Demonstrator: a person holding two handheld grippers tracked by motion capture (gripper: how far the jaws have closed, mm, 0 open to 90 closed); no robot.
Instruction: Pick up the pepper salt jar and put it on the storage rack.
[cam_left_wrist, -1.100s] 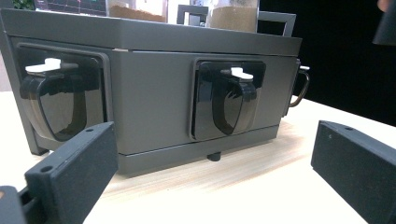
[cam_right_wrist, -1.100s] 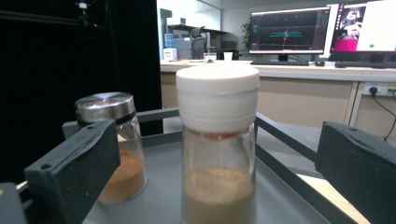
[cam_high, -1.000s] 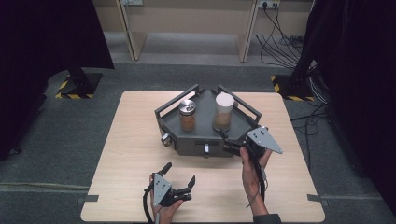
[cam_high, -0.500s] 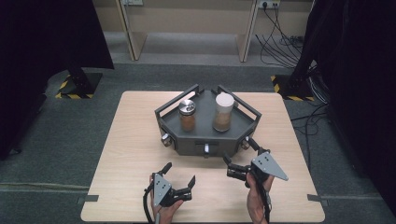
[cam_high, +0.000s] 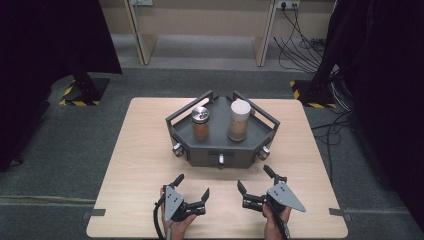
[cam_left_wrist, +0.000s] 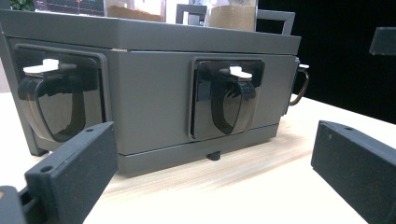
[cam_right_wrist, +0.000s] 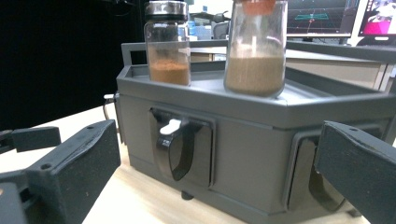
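the left gripper (cam_high: 191, 190) sat on the near left of the table (cam_high: 130, 150), jaws spread and holding nothing, well short of the rack (cam_high: 200, 150). in the left gripper view the rack (cam_left_wrist: 154, 93) stood just ahead, with two dark scoops (cam_left_wrist: 60, 105) (cam_left_wrist: 229, 100) hanging in its front recesses; the jars above were cut off by the top edge, and a third handle (cam_left_wrist: 301, 84) at the right corner was hard to make out.

on the rack, at the table's middle, the steel-lidded jar (cam_high: 201, 122) stood left of the white-lidded jar (cam_high: 239, 120), apart from it. in the right gripper view the taller jar (cam_right_wrist: 257, 46) was cropped at its lid.

the right gripper (cam_high: 257, 187) lay near right, jaws likewise parted and empty. a second earlier it had been up at the rack's front right corner; it had since drawn back toward the near edge, level with the left one, which had stayed put.
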